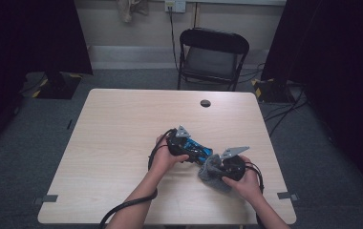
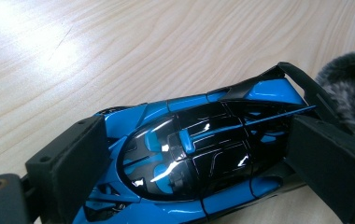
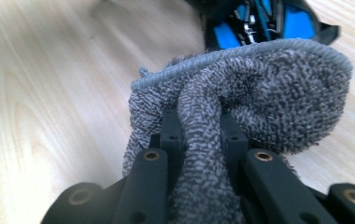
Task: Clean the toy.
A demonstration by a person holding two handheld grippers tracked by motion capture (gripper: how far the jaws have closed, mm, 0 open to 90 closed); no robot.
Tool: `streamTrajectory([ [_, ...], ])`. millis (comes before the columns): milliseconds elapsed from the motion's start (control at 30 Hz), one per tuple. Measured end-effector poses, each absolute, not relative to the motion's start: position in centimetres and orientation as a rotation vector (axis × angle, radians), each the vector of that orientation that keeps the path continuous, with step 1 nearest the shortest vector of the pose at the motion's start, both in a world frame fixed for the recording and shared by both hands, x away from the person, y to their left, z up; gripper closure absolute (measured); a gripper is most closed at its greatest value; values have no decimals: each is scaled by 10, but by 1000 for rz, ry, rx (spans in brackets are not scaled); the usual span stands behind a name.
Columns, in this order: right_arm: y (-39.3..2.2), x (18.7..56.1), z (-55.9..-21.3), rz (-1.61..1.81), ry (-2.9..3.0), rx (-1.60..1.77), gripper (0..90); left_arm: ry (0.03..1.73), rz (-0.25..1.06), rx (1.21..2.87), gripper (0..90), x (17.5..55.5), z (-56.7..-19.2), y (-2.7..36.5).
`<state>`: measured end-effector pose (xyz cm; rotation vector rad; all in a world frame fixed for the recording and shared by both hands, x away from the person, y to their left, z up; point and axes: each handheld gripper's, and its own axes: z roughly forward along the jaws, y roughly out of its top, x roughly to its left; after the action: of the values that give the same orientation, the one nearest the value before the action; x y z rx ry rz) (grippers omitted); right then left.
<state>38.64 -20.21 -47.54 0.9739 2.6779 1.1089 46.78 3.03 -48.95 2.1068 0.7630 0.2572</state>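
High view: a blue-and-black toy car (image 1: 197, 151) sits on the counter (image 1: 117, 138), right of the middle and toward the near edge. The left gripper (image 1: 183, 145) is on the car; the right gripper (image 1: 227, 168) is just to the car's right and nearer the person, with a grey towel (image 1: 211, 168) bunched against it, touching the car's right end. A black folding chair (image 1: 211, 57) stands beyond the counter, far from the car.

Left gripper view: the jaws stand on either side of the toy car (image 2: 199, 154), pads (image 2: 80, 163) pressed on its flanks across the cabin, so it is clamped on the car. The car looks like hard glossy plastic or metal: stiff, light, likely slippery on the shiny roof, with a thin rear wing (image 2: 301, 86) that could snap. Best hold is across the solid body sides, as now, not the wing. The towel (image 2: 348, 77) shows just past the car's tail.

Right gripper view: the jaws are clenched tight on a fold of the towel (image 3: 241, 107), terry cloth squeezed between them and billowing around. It is soft, limp, light, grippy and safe to pinch anywhere; a thick bunch holds better than an edge. The towel's far edge lies against the car (image 3: 264, 23).
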Motion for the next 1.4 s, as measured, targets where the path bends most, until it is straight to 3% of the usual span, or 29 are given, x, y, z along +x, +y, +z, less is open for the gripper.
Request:
streamTrajectory([
  [600,-193,377,-470,1162,2763,880,767,762,257,2109,59,468,-489,31],
  [1400,-261,409,-439,1176,2499,1136,766,765,258,2099,59,467,-490,30],
])
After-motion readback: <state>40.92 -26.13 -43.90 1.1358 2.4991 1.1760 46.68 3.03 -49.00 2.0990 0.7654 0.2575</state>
